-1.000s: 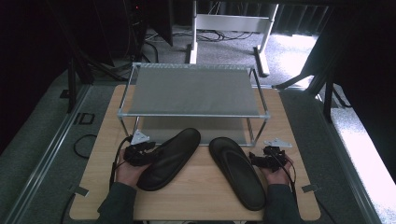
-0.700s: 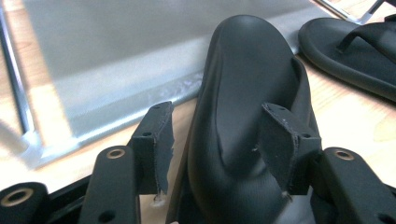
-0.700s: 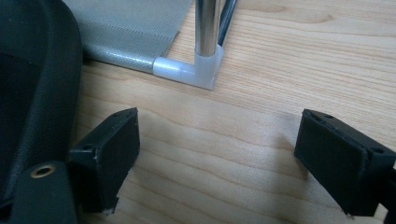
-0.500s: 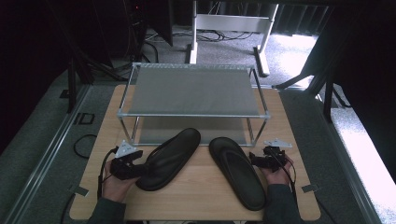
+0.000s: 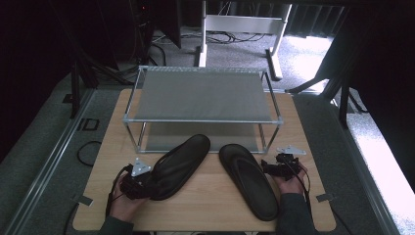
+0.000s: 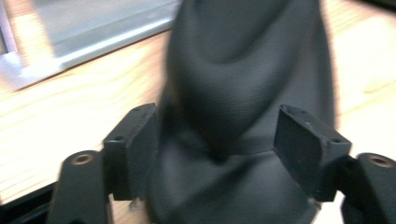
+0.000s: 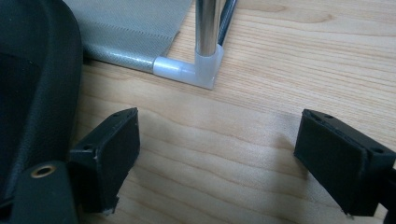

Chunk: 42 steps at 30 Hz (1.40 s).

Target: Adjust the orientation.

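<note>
my left claw (image 6: pixel 219 140) gapes astride the heel of the black rubber slipper (image 5: pixel 177 160), whose length points toward the metal-framed shoe rack (image 5: pixel 203 95).

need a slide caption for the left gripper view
Left gripper open, its fingers straddling the heel of a black slipper on the wooden table, metal rack behind.

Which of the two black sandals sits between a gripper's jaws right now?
The left sandal, lying sole up: the left gripper straddles its heel, jaws open. The right sandal, strap up, lies beside the right gripper.
</note>
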Each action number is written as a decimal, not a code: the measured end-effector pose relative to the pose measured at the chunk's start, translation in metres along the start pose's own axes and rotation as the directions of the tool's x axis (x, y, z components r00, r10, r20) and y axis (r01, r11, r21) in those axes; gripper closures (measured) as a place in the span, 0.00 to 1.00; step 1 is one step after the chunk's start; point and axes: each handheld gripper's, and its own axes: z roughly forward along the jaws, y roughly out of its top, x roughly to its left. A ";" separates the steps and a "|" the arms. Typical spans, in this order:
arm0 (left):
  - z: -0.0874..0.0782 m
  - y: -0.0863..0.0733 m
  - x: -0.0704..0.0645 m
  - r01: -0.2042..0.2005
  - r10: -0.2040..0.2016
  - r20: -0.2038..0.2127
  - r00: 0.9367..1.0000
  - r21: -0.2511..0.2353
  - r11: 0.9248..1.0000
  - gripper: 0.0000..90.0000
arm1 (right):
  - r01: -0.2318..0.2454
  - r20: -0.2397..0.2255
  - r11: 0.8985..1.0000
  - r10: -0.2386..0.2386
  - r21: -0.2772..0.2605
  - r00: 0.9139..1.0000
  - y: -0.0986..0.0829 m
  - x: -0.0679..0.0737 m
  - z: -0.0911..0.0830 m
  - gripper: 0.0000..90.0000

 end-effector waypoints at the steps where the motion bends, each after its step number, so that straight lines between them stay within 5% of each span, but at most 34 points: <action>1: 0.000 -0.001 0.004 0.010 -0.010 -0.002 1.000 -0.001 1.000 0.36 | 0.000 0.000 1.000 0.000 0.000 1.000 0.000 0.000 0.000 0.15; 5: 0.000 0.000 0.012 0.023 -0.023 -0.030 0.999 -0.003 1.000 0.39 | 0.000 0.000 1.000 0.000 0.000 1.000 0.000 0.000 0.000 0.15; 15: 0.010 0.015 0.033 0.043 -0.044 -0.066 0.997 -0.013 0.999 0.69 | 0.000 0.000 1.000 0.000 0.000 1.000 0.000 0.000 0.000 0.15; 23: 0.025 0.031 0.040 0.040 -0.043 -0.101 0.994 -0.025 0.999 0.76 | 0.000 0.000 1.000 0.000 0.000 1.000 0.000 0.000 0.000 0.15; 37: 0.053 0.054 0.048 0.053 -0.058 -0.123 0.991 -0.043 0.998 0.76 | -0.001 -0.001 1.000 0.001 -0.001 1.000 0.000 0.000 0.000 0.15; 42: 0.043 0.048 0.045 0.107 -0.113 -0.119 0.987 -0.056 0.993 0.53 | 0.000 -0.001 1.000 0.000 -0.001 1.000 0.000 0.000 0.000 0.15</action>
